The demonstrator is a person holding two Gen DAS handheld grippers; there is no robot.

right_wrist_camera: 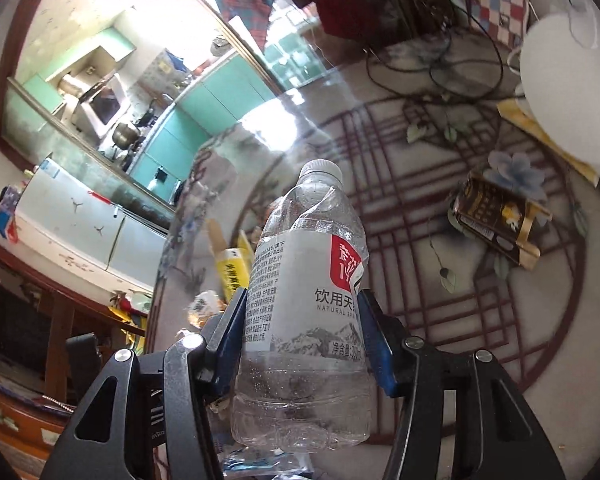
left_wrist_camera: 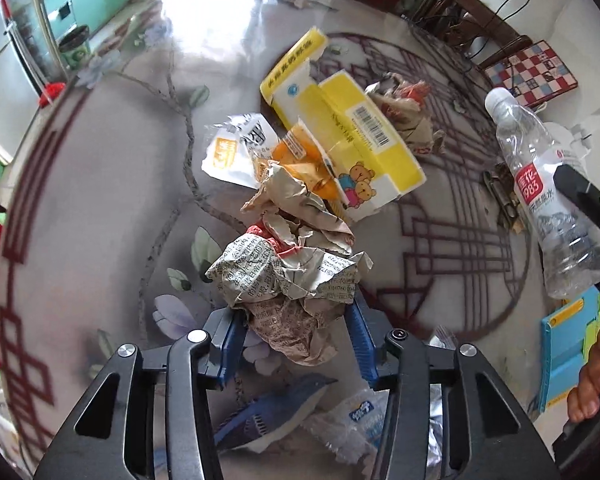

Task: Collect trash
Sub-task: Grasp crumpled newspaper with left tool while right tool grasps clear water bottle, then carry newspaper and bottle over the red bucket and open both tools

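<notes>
The left gripper (left_wrist_camera: 296,332) has its blue-padded fingers (left_wrist_camera: 230,340) pressed against both sides of a crumpled wad of newspaper (left_wrist_camera: 284,280), grey-beige and covered in small printed Chinese characters with a patch of red. The wad is held clear above the round glass-topped table (left_wrist_camera: 100,200), whose cloth beneath shows dark red lattice lines and pale flowers.

Just beyond the wad lies a heap of trash: a clear wrapper with orange contents (left_wrist_camera: 300,160), a white and yellow packet (left_wrist_camera: 230,152), and a torn yellow and white cardboard box (left_wrist_camera: 340,124) bearing a barcode, Chinese lettering and two cartoon bears. Behind the box sits another crumpled newspaper ball (left_wrist_camera: 408,112). Under the gripper's frame lies a clear plastic packet with blue print (left_wrist_camera: 352,416).

The right gripper (right_wrist_camera: 302,334) clamps a clear plastic water bottle (right_wrist_camera: 304,300) with a white cap, upright between its blue fingers (right_wrist_camera: 374,344) and off the table. Its white label has a red panel, Chinese text and "NATURAL SP…"; the left wrist view reads "1983" on it.

Further right on the table lies a crushed dark brown and gold carton (right_wrist_camera: 496,220), well apart from the bottle.
</notes>
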